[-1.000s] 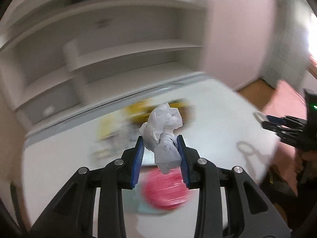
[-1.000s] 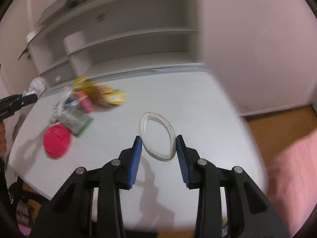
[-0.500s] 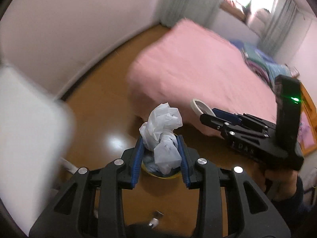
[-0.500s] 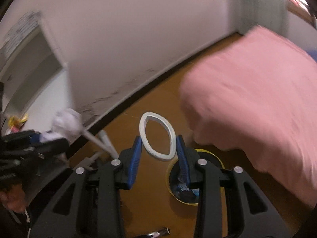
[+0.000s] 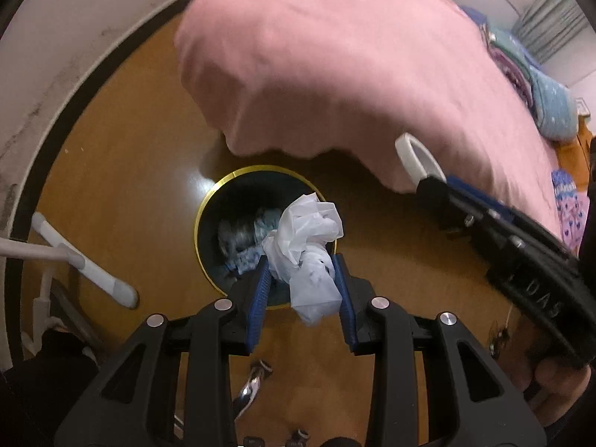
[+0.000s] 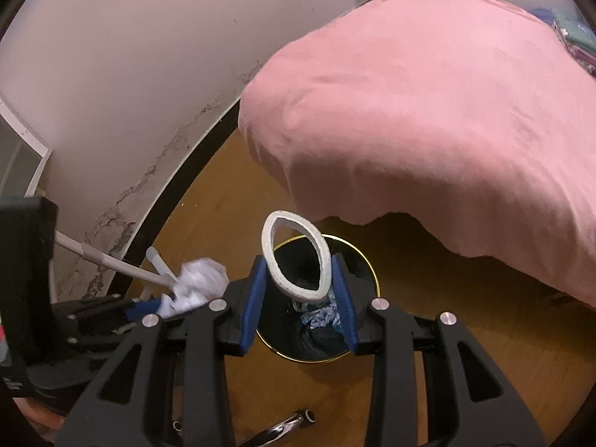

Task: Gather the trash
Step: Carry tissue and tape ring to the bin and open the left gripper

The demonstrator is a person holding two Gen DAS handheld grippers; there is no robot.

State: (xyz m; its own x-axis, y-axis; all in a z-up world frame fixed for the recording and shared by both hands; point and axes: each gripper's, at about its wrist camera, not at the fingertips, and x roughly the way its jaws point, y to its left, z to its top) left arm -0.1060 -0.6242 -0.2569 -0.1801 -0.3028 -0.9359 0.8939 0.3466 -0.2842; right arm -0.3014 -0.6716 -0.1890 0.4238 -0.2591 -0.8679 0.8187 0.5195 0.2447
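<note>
My left gripper (image 5: 301, 279) is shut on a crumpled white tissue (image 5: 307, 249) and holds it above the near rim of a black trash bin with a gold rim (image 5: 223, 182). The bin holds blue and grey trash (image 5: 246, 234). My right gripper (image 6: 298, 283) is shut on a white tape ring (image 6: 296, 264), squeezed into an oval, above the same bin (image 6: 367, 264). The right gripper and its ring (image 5: 415, 156) show at the right in the left wrist view. The left gripper with the tissue (image 6: 197, 279) shows at the left in the right wrist view.
A bed with a pink cover (image 5: 354, 67) overhangs just beyond the bin. The bin stands on a wooden floor (image 5: 123, 171). White table legs (image 5: 85, 264) and the wall's dark skirting (image 6: 178, 193) are to the left. A chrome chair part (image 5: 253, 383) lies below the grippers.
Both grippers swung away from the white table and its trash, down toward the floor. They now hang over the bin, which has come closer and sits under both loads.
</note>
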